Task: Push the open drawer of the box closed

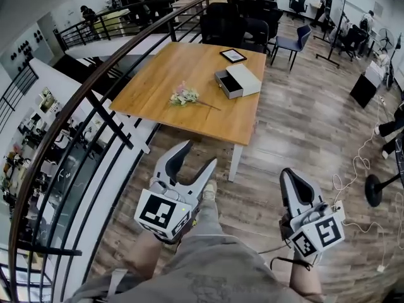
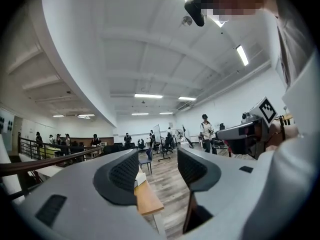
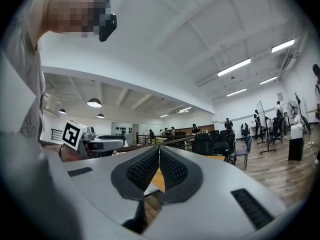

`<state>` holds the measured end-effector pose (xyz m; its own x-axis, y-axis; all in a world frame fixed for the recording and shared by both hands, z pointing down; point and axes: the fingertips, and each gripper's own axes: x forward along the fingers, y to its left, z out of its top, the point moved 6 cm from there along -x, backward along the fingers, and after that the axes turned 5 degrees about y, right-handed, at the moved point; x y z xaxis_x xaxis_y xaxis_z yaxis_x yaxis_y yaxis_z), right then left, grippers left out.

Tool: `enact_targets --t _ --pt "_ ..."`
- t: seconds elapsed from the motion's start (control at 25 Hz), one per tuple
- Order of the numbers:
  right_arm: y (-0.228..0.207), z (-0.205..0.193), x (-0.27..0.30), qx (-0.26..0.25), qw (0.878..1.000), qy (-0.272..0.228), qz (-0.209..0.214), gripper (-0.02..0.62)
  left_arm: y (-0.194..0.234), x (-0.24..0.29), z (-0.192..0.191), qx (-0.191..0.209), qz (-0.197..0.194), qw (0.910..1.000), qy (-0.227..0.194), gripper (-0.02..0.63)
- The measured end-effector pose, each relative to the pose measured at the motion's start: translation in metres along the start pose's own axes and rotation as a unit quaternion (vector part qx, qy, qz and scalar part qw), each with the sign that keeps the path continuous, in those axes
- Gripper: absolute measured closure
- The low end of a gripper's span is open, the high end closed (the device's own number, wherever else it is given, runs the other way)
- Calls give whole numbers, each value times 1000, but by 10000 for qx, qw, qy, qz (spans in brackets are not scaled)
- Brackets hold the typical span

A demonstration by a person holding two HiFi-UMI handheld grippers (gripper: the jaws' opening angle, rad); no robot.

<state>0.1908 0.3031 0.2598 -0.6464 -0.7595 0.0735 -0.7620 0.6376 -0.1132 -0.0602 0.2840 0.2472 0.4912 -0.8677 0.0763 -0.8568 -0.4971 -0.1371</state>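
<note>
A white box (image 1: 242, 79) lies on the wooden table (image 1: 170, 74) in the head view, its grey drawer (image 1: 226, 84) pulled out toward the table's near left side. Both grippers hang well short of the table, over the person's legs. My left gripper (image 1: 199, 154) is open with nothing between its fingers; in the left gripper view (image 2: 157, 169) a table corner (image 2: 148, 200) and part of the box (image 2: 140, 178) show through the gap. My right gripper (image 1: 288, 175) is shut and empty, its pads meeting in the right gripper view (image 3: 159, 153).
A bunch of pale flowers (image 1: 184, 95) and a black picture frame (image 1: 233, 55) also lie on the table. A black stair railing (image 1: 95, 118) runs along the left. Dark chairs (image 1: 252, 27) stand behind the table. A fan base (image 1: 376, 189) and cables (image 1: 353, 169) lie on the floor at right.
</note>
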Motion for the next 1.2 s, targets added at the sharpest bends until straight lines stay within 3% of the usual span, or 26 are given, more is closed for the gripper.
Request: enact_targets --t 0.2,0.6,0.88,1.2 --pt "-33 -10 61 125 9999 104 2 563 42 46 -23 -27 51 9999 136 359" --pt "-85 -17 203 254 9968 748 -73 563 157 155 -61 -99 -103 9963 850 360" --pt "-130 -14 298 227 9917 1245 -227 563 230 247 -90 20 -352 9898 1383 360" --pt "-176 -39 393 132 9827 1811 -352 562 282 340 -156 64 -723 9777 1970 360"
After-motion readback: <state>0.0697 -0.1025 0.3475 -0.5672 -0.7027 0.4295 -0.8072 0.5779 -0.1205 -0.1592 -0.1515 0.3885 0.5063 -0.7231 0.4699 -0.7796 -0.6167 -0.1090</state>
